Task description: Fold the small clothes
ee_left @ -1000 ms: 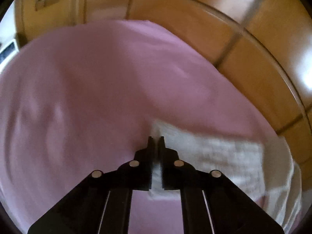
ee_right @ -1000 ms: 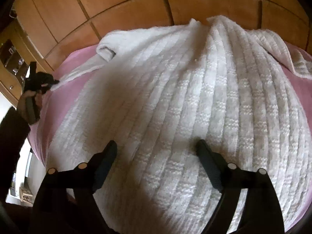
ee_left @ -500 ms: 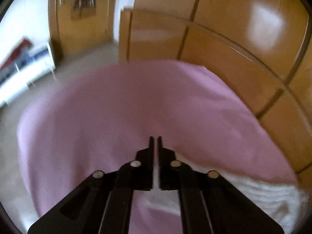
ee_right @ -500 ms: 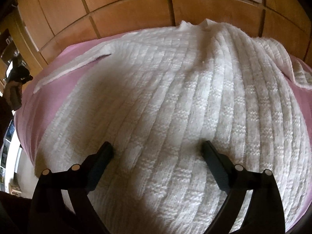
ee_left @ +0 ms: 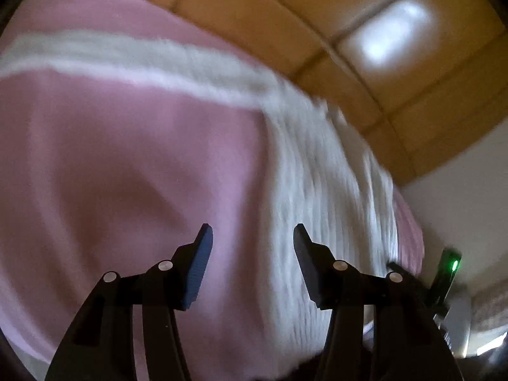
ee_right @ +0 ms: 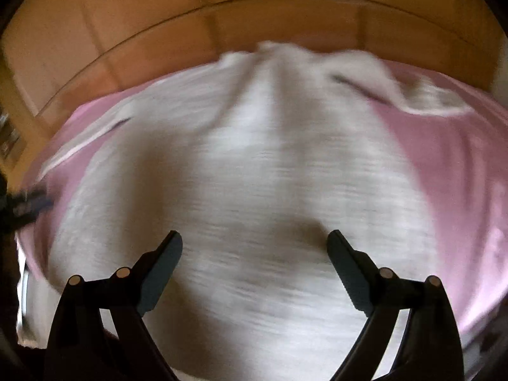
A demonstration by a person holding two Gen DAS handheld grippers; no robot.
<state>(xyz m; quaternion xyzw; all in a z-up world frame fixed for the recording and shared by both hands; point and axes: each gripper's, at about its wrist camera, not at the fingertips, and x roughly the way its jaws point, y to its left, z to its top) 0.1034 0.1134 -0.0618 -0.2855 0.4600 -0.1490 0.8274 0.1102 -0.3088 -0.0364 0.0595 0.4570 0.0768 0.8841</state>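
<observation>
White ribbed knit, a small sweater, lay spread across the pink bedsheet, and both tools were off it. The left gripper hung over the sheet beside the garment's side edge, jaws parted to a moderate gap and holding nothing, with pink cloth showing between the fingers and the knit starting just past the right-hand finger. One sleeve ran out flat toward the far left edge of the bed, close to the wooden headboard, which looked like a deliberate layout so it could be turned inward. Over on the other side, the right gripper hovered above the middle of the body panel, jaws spread wide, nothing between them but the knit below. Whether its tips were touching the fabric could not be told through the blur. The second sleeve lay bunched near the far right corner of the bed, apparently not yet straightened. Judging by the flat, open shape, folding had not properly begun, and a sleeve seemed the likely next target. No brand, label or writing could be read; only a green indicator light glowed at the right edge of the left view.
</observation>
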